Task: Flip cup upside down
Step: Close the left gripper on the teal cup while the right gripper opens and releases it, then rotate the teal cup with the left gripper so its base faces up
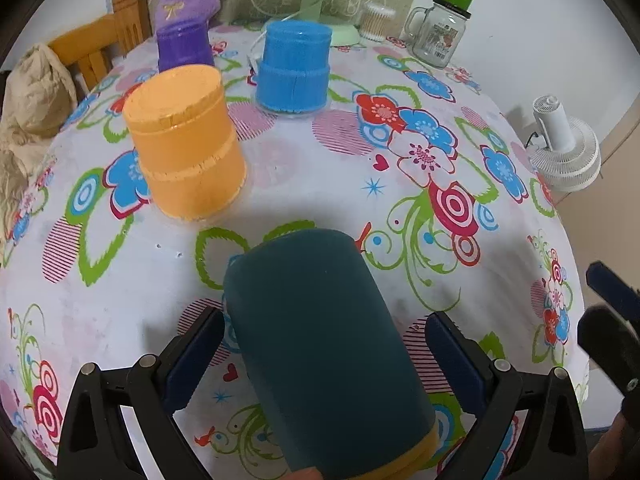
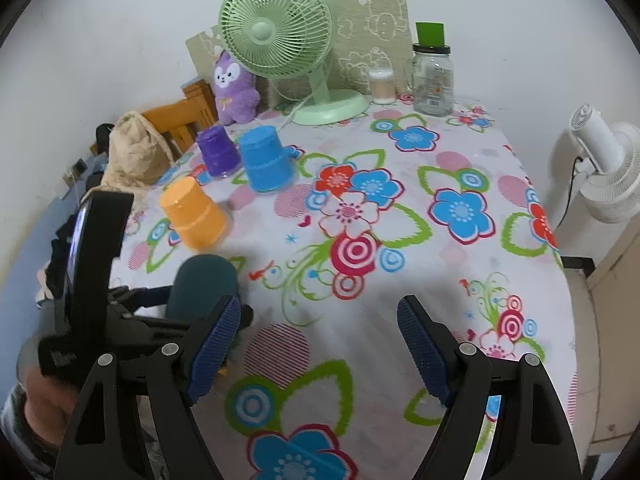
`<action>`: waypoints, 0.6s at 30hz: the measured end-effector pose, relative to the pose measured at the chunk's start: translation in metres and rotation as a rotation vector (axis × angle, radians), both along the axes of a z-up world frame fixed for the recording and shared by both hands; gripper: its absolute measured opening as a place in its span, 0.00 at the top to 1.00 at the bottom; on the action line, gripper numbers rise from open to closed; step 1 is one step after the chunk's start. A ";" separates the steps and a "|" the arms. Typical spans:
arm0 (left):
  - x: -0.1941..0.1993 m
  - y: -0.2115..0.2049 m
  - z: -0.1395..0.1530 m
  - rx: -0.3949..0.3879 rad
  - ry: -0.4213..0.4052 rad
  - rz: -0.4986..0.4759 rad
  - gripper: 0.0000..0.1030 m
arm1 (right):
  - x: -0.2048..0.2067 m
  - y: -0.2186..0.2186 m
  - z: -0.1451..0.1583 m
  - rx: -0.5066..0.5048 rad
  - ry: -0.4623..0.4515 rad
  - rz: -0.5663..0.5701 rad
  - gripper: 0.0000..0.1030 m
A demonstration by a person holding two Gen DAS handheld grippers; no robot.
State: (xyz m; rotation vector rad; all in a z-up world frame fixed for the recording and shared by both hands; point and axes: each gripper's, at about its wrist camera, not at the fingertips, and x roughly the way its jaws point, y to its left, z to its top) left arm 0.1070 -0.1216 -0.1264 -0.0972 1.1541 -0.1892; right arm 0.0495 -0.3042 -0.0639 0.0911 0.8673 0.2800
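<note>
The left gripper (image 1: 324, 356) stood wide open, and its blue pads (image 1: 192, 360) sat clear of the dark teal cup (image 1: 324, 352) on both sides. The cup lay between the jaws, base pointing away from the camera and tilted. Its yellow-rimmed mouth (image 1: 404, 460) faced the camera. A fingertip (image 1: 306, 474) showed at the bottom edge beside that rim; whether it touched the cup could not be determined. Whether the cup rested on the table could not be determined from either view.

The right gripper (image 2: 320, 344) was also wide open and held nothing. It hung over the floral tablecloth (image 2: 400, 280), to the right of the left gripper (image 2: 208, 316) and the teal cup (image 2: 204, 280).

Beyond the teal cup, three cups stood mouth-down on the tablecloth (image 1: 320, 184): the orange cup (image 1: 184, 140) nearest, the blue cup (image 1: 294, 68) farther back, and the purple cup (image 1: 184, 46) at the far left.

At the far edge of the table stood a purple plush toy (image 2: 234, 88), a green desk fan (image 2: 280, 40), a small cotton-swab container (image 2: 382, 86), and a glass jar mug (image 2: 434, 80) carrying a green cap (image 2: 430, 34). A white fan (image 2: 604, 160) stood off the table to the right. A wooden chair (image 2: 176, 120) draped with beige cloth (image 2: 132, 152) stood at the left.
</note>
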 end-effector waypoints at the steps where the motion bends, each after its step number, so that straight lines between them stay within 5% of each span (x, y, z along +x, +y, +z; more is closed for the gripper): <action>1: 0.002 0.002 -0.001 -0.007 0.008 0.008 0.02 | -0.001 -0.001 -0.001 0.004 0.002 -0.001 0.19; 8: 0.008 0.008 -0.004 -0.050 0.067 0.040 0.02 | -0.009 -0.012 -0.003 -0.003 0.013 -0.010 0.19; 18: 0.009 0.008 -0.002 -0.051 0.093 0.034 0.26 | -0.014 -0.018 -0.010 0.021 0.032 -0.015 0.19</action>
